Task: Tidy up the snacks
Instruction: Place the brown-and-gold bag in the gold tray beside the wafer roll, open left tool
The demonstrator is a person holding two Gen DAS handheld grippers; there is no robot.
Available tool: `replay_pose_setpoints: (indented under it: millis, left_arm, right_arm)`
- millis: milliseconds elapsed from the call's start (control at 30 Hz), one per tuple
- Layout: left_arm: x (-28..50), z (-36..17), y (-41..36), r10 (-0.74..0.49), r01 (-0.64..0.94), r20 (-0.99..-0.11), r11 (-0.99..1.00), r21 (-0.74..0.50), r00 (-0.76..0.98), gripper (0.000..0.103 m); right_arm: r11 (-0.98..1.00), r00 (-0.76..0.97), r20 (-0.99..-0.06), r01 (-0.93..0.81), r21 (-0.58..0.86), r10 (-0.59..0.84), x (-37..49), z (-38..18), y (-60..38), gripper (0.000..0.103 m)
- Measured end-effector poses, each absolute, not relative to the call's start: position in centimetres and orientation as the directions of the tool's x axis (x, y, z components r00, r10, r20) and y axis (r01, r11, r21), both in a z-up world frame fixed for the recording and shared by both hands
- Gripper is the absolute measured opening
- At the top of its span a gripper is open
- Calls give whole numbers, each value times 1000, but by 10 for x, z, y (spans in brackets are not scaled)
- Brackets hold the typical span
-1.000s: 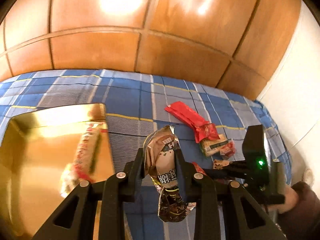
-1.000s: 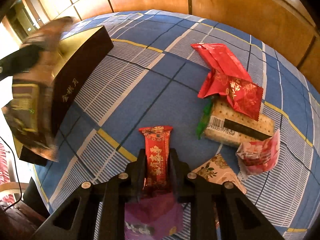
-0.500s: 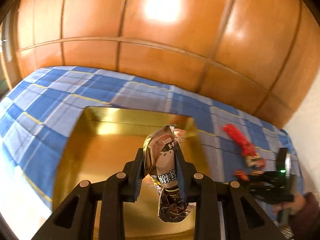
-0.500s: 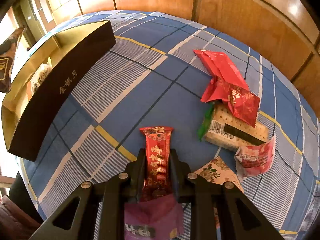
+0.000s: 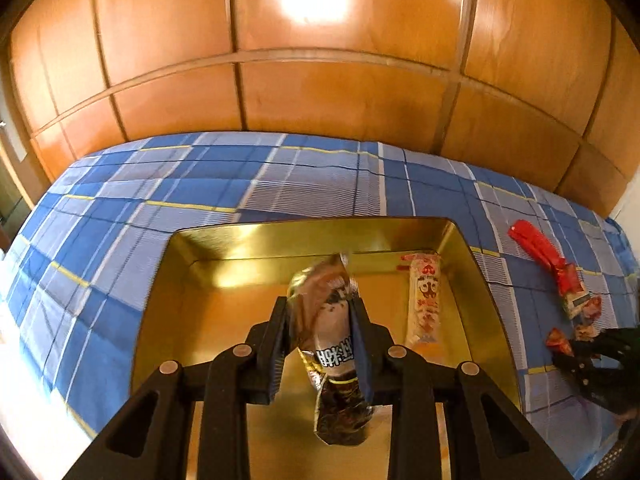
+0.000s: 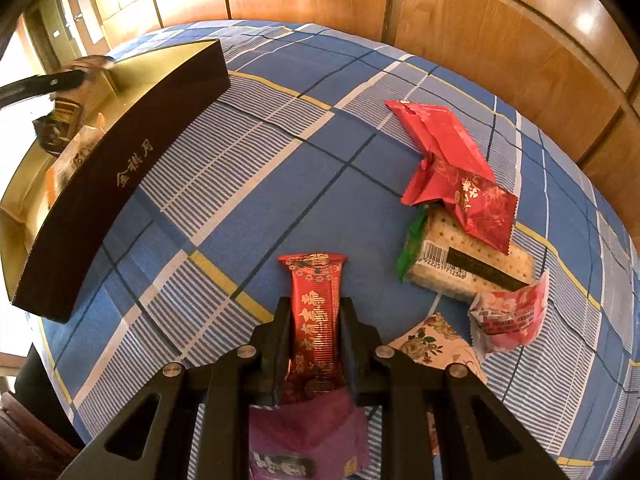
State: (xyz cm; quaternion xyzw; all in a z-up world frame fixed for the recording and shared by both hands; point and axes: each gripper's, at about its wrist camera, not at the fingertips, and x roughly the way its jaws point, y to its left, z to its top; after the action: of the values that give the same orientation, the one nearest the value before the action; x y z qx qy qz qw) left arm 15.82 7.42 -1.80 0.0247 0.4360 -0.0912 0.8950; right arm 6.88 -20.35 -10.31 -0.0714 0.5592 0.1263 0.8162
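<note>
While the left gripper (image 5: 320, 316) hangs over the gold-lined rectangular box (image 5: 240, 240), its two black fingers are clamped on a brown-and-silver foil snack packet (image 5: 326, 344), which stands nearly upright between the pads with its lower end dangling below them. Inside the box, near its right wall, lies a long cream-and-orange wrapped snack bar (image 5: 425, 300), flat on the gold floor and apart from the held packet. The box rests on a blue plaid cloth with yellow and white lines (image 5: 200, 192), backed by orange-brown wooden wall panels (image 5: 320, 92).

From the right wrist view, the right gripper (image 6: 316, 320) is clenched on a narrow red wrapper with gold lettering (image 6: 316, 312), whose far end projects beyond the fingertips above the cloth; whether that end touches the cloth cannot be told. A purple snack pouch (image 6: 308, 436) lies under the gripper body. To the right on the cloth sits a loose group: a folded plain red packet (image 6: 436, 132) overlapping a red packet with gold floral print (image 6: 476, 204), which lies partly on a clear-wrapped stack of pale crackers with a barcode (image 6: 468, 264). Just beside the crackers are a crumpled pink-and-white wrapper (image 6: 508, 316) and a cream floral-print packet (image 6: 432, 348). The box's dark brown outer wall (image 6: 120, 172), bearing gold characters, stands at left.
</note>
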Motion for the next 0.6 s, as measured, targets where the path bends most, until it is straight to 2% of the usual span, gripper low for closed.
replay_pose_setpoints:
  millis: [100, 333, 600]
  left_arm:
    - [172, -21, 61, -146, 200, -782, 979, -28, 606, 22]
    - [181, -23, 46, -172, 207, -783, 977, -56, 598, 22]
    - [144, -28, 97, -152, 106, -820, 988, -112, 552, 22]
  right_arm:
    - [959, 346, -929, -283, 28, 129, 68, -102, -206, 22]
    - [960, 352, -926, -275, 41, 140, 67, -101, -211, 22]
    - [963, 360, -922, -263, 49, 146, 65, -101, -215, 23]
